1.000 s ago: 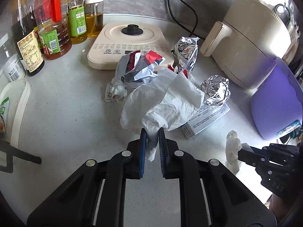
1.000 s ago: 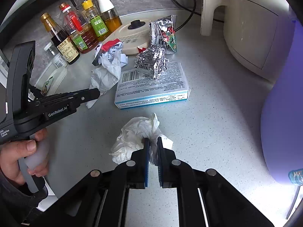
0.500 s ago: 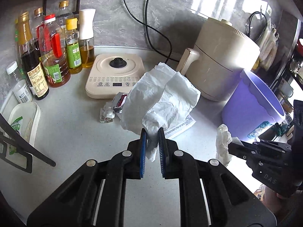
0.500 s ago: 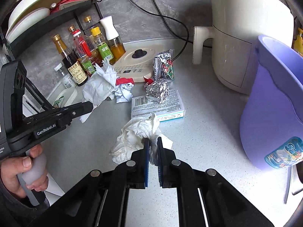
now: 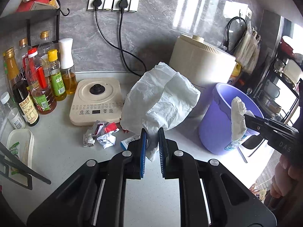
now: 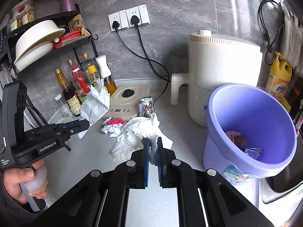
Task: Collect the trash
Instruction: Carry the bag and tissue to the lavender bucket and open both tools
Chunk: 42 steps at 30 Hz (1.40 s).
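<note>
My left gripper (image 5: pixel 152 143) is shut on a large crumpled white paper sheet (image 5: pixel 161 100) and holds it in the air above the counter; it also shows in the right wrist view (image 6: pixel 95 104). My right gripper (image 6: pixel 153 152) is shut on a crumpled white tissue (image 6: pixel 135 135), held up beside the purple bucket (image 6: pixel 251 124). In the left wrist view the tissue (image 5: pixel 237 117) hangs in front of the bucket (image 5: pixel 217 124). The bucket holds some trash at its bottom (image 6: pixel 244 143). A crumpled red-and-white wrapper (image 5: pixel 106 132), a foil snack bag (image 6: pixel 146 106) and a box corner (image 5: pixel 130 141) lie on the counter.
A cream induction cooker (image 5: pixel 96 100) sits at the back, with oil and sauce bottles (image 5: pixel 37 87) to its left. A cream air fryer (image 6: pixel 221 70) stands behind the bucket. A white tray (image 5: pixel 19 147) and black rack are at the far left. A sink edge (image 6: pixel 280 187) is at the right.
Both grippers have risen from the counter, each carrying its paper. The views now look higher at the wall, and the right gripper has moved closer to the purple bucket.
</note>
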{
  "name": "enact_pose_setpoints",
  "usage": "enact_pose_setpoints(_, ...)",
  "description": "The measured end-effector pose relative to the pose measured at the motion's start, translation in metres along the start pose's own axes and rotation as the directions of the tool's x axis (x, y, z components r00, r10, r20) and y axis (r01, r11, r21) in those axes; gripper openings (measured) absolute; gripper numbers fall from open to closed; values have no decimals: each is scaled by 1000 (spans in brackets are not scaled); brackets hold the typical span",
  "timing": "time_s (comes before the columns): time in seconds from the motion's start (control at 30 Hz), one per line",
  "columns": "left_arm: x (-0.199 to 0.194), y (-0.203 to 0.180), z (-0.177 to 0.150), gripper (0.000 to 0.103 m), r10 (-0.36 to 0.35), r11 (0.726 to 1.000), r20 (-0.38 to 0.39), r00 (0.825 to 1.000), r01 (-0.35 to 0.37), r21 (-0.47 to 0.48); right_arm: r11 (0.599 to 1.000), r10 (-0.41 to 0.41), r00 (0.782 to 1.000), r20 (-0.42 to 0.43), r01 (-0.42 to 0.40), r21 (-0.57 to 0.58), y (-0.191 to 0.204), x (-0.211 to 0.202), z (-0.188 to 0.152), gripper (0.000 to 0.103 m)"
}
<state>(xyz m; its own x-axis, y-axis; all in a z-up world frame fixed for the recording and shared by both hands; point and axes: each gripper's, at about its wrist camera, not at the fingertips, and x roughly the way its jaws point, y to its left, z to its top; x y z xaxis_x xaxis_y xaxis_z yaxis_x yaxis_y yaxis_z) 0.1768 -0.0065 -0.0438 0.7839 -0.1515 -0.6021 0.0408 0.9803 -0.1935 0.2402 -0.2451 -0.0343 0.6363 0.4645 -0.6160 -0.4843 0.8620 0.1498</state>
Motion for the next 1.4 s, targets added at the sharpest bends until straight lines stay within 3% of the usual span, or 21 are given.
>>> enact_pose_setpoints(0.27,6,-30,17,13,-57,997,20,998,56,54,993,-105,990,90,99,67,-46,-34,25,8)
enact_pose_setpoints(0.53,24,-56,27,13,-121,989,10,993,119,92,964,-230,966,117,210,160,-93,-48,35,12)
enact_pose_setpoints(0.6,27,-62,30,13,-138,985,7,990,136,107,954,-261,959,109,239,183,-105,-47,34,30)
enact_pose_setpoints(0.63,28,-65,31,13,-146,983,6,989,144,115,948,-269,956,114,242,205,-111,-48,33,53)
enact_pose_setpoints(0.67,29,-68,33,13,-153,981,6,988,151,123,943,-278,953,120,247,225,-116,-50,31,56)
enact_pose_setpoints(1.1,52,-121,55,13,-277,939,-10,961,273,211,906,-350,932,98,310,288,-143,-76,5,56)
enact_pose_setpoints(1.4,72,-170,59,15,-362,895,-48,931,361,263,857,-431,899,83,379,349,-167,-103,-16,56)
